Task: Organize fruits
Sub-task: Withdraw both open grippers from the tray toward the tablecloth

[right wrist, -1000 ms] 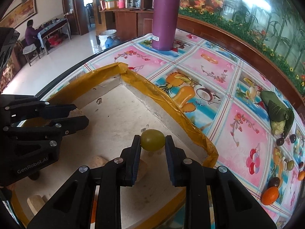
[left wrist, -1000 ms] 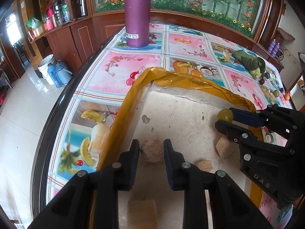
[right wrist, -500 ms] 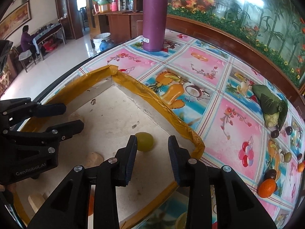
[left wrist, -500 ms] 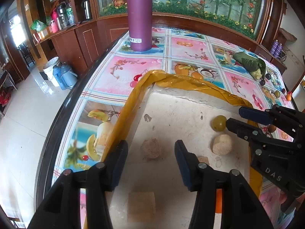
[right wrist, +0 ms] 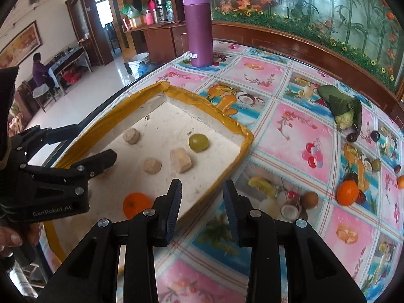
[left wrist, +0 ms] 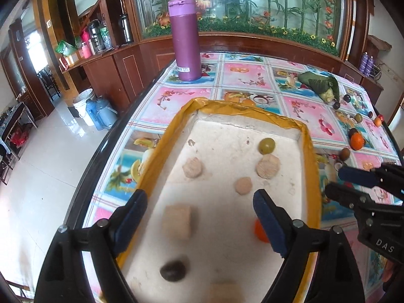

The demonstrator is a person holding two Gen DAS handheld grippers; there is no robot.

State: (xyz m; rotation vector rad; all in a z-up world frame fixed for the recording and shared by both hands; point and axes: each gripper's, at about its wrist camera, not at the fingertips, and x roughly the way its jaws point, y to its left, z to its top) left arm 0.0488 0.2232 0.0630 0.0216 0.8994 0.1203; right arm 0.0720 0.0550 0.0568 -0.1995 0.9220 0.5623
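A white foam tray with a yellow taped rim (left wrist: 309, 151) (right wrist: 248, 136) lies on the table. In it lie a green grape (left wrist: 266, 145) (right wrist: 198, 142), an orange (right wrist: 135, 205) (left wrist: 260, 229), a dark fruit (left wrist: 173, 270) and several beige chunks (left wrist: 192, 168) (right wrist: 180, 160). My left gripper (left wrist: 200, 214) is open and empty above the tray's near part. My right gripper (right wrist: 202, 202) is open and empty over the tray's right rim. Loose fruit lies on the table at the right: an orange (right wrist: 347, 192) (left wrist: 356, 141), dark plums (right wrist: 375, 135) and a green fruit (right wrist: 376, 164).
A tall purple flask (left wrist: 185, 39) (right wrist: 198, 26) stands at the table's far end. A leaf-wrapped bundle (left wrist: 322, 87) (right wrist: 344, 107) lies at the far right. The table's left edge drops to a tiled floor with buckets (left wrist: 85, 108). A wooden ledge runs behind.
Both grippers opened and pulled back and up. The right one let go of the green grape, the left one a beige chunk; both now lie in the tray.
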